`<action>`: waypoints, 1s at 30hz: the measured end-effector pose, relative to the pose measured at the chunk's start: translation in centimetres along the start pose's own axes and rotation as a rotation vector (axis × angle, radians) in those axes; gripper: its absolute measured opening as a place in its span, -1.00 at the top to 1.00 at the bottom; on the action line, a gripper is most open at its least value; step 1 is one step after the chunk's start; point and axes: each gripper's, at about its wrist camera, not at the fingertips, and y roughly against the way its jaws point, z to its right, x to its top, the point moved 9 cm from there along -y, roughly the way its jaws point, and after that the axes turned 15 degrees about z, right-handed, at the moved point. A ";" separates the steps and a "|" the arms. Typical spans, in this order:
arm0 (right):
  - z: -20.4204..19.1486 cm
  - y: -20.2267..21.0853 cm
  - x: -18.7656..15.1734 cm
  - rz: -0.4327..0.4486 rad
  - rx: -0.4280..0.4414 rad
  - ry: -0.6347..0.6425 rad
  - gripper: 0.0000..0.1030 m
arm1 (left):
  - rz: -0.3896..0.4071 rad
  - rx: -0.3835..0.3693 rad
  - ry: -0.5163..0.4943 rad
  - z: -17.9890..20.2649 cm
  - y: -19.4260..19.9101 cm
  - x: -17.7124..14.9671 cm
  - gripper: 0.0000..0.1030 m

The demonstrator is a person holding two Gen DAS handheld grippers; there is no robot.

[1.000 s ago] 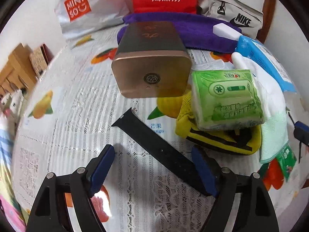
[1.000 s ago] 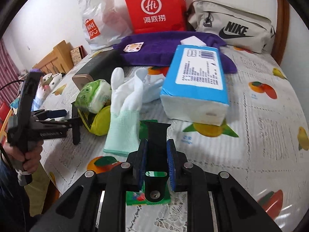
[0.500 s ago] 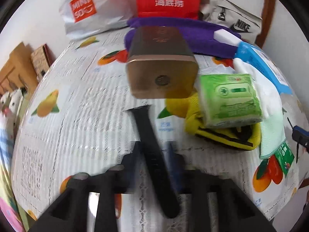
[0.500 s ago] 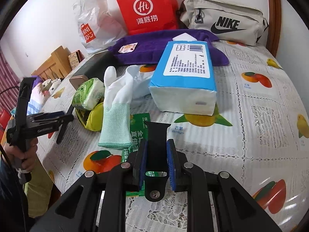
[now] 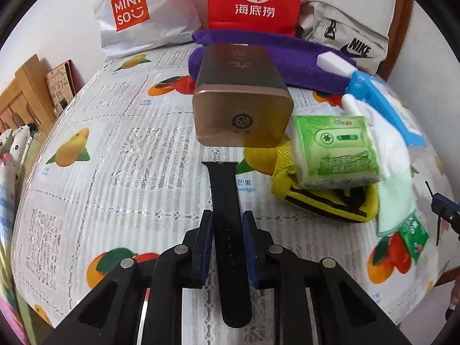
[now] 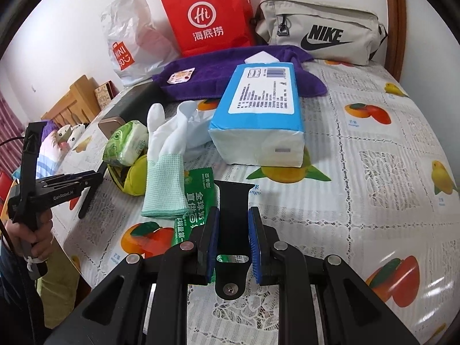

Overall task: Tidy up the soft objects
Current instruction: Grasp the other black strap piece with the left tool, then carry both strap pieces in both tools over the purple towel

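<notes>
My left gripper (image 5: 227, 218) is shut on a long black watch strap (image 5: 224, 184) with holes; the strap runs straight out between the blue pads toward a bronze box (image 5: 241, 115). The right wrist view shows this gripper (image 6: 96, 176) in a hand at the left edge, the strap slanting down from its tip. My right gripper (image 6: 233, 215) is shut on a shorter black strap piece (image 6: 233, 195) with a buckle. Soft items lie between the two: a green tissue pack (image 5: 336, 155), a yellow-black pouch (image 5: 325, 198), a white glove (image 6: 166, 155) and a blue tissue pack (image 6: 258, 109).
A purple towel (image 6: 218, 72) with a white sponge (image 6: 261, 56) lies at the back. Behind it stand a red paper bag (image 6: 207, 14), a white Miniso bag (image 5: 135, 14) and a beige Nike bag (image 6: 319, 34). A green sachet (image 6: 198, 198) lies under the glove's cuff. The fruit-print tablecloth (image 6: 373, 172) drops off at the left.
The left gripper's jaws went from wide open to shut on the long strap, which swung from lying diagonally to pointing straight ahead. The right gripper kept its grip and barely moved.
</notes>
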 end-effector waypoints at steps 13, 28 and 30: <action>-1.1 2.9 3.8 0.082 0.001 0.031 0.61 | 0.096 -0.035 0.023 -0.6 4.6 3.7 0.62; -1.9 1.8 11.5 0.167 0.030 0.068 0.61 | 0.169 -0.072 0.033 0.4 4.9 10.6 0.62; -2.0 1.2 12.7 0.176 0.037 0.071 0.61 | 0.174 -0.076 0.033 0.6 4.3 11.8 0.62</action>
